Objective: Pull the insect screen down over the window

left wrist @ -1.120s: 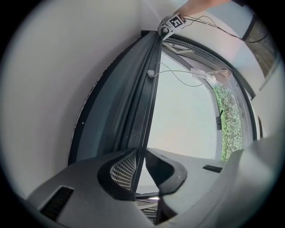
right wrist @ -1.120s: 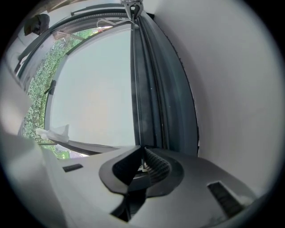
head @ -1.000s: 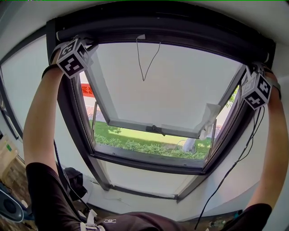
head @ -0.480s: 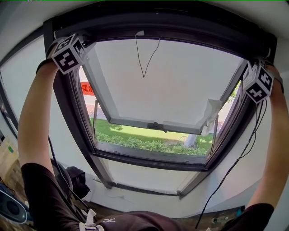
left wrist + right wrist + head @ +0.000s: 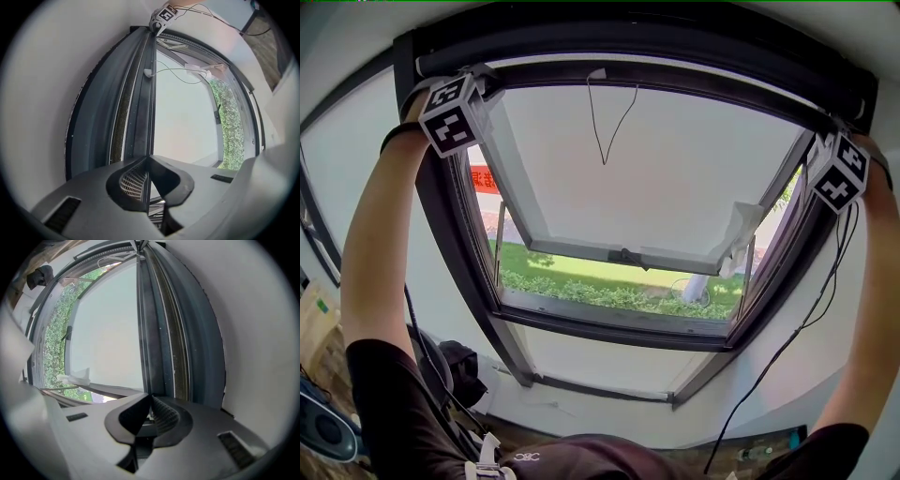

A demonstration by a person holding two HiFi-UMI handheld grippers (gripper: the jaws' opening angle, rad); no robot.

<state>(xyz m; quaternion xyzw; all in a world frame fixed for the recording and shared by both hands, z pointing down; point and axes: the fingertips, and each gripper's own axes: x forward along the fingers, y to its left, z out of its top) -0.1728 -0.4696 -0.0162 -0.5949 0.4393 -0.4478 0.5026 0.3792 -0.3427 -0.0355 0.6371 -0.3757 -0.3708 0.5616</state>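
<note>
The insect screen's dark pull bar (image 5: 675,82) runs along the window's top, just under its cassette (image 5: 628,37). My left gripper (image 5: 487,84) is at the bar's left end. In the left gripper view its jaws (image 5: 149,158) have just been closing and are now shut, pinching the bar's thin edge (image 5: 152,93). My right gripper (image 5: 823,141) is at the right end, shut on the same bar (image 5: 143,324) where the jaws (image 5: 150,395) meet. A thin pull cord (image 5: 605,131) hangs in a loop from the bar's middle.
Beyond the frame the glass sash (image 5: 656,178) tilts outward, with a handle (image 5: 625,255) on its lower rail and crumpled white paper (image 5: 741,234) at its right corner. A black cable (image 5: 806,319) hangs from the right gripper. A dark bag (image 5: 455,370) lies on the floor at lower left.
Both grippers stay at the window's top corners. The left marker cube has shifted and rolled slightly. The bar sits about where it was.
</note>
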